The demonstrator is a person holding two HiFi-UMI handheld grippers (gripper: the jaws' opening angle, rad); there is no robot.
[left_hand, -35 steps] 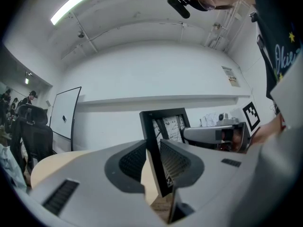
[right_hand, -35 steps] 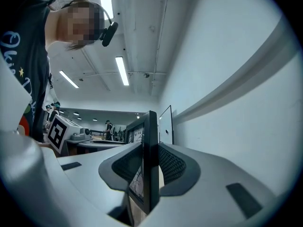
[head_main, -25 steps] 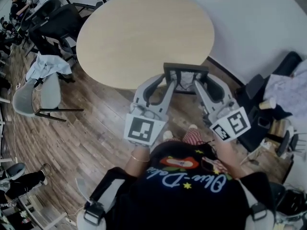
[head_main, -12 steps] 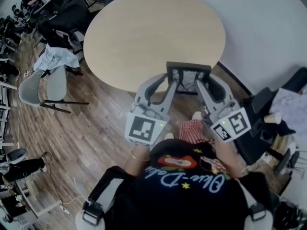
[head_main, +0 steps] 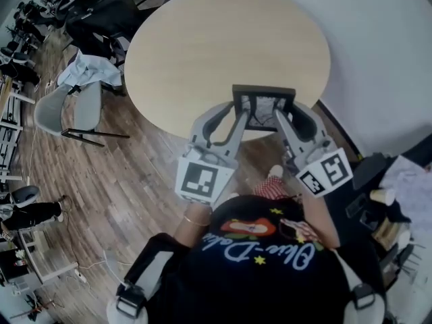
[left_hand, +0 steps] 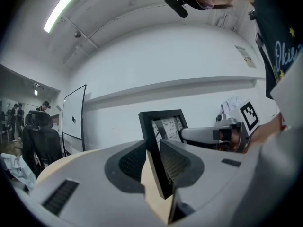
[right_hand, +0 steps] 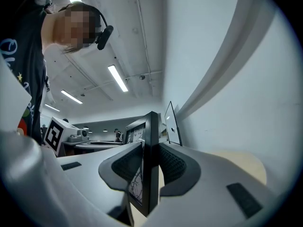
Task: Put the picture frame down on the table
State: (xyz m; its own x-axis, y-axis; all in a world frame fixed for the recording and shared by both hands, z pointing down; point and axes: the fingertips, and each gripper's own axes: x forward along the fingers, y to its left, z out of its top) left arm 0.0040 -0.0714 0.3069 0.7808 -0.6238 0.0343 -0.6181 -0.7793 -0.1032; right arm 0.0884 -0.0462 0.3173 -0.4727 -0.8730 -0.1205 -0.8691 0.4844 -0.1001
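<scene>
A small black picture frame (head_main: 263,106) with a pale print behind its glass hangs upright over the near edge of the round light-wood table (head_main: 223,42). My left gripper (head_main: 237,123) is shut on the frame's left side, and my right gripper (head_main: 279,122) is shut on its right side. In the left gripper view the frame (left_hand: 158,141) stands edge-on between the ribbed pads, with the other gripper (left_hand: 222,134) beyond it. The right gripper view shows the frame (right_hand: 147,164) clamped the same way. The frame's lower edge is above the tabletop.
A grey chair (head_main: 71,110) with a light cloth draped on it stands left of the table on the wood floor. Dark office chairs (head_main: 101,12) crowd the far left. A white wall runs behind the table, and bags and clutter (head_main: 388,208) lie at the right.
Both grippers still clamp the frame. The person has stepped forward, so the table now reaches under the frame instead of ending beyond it.
</scene>
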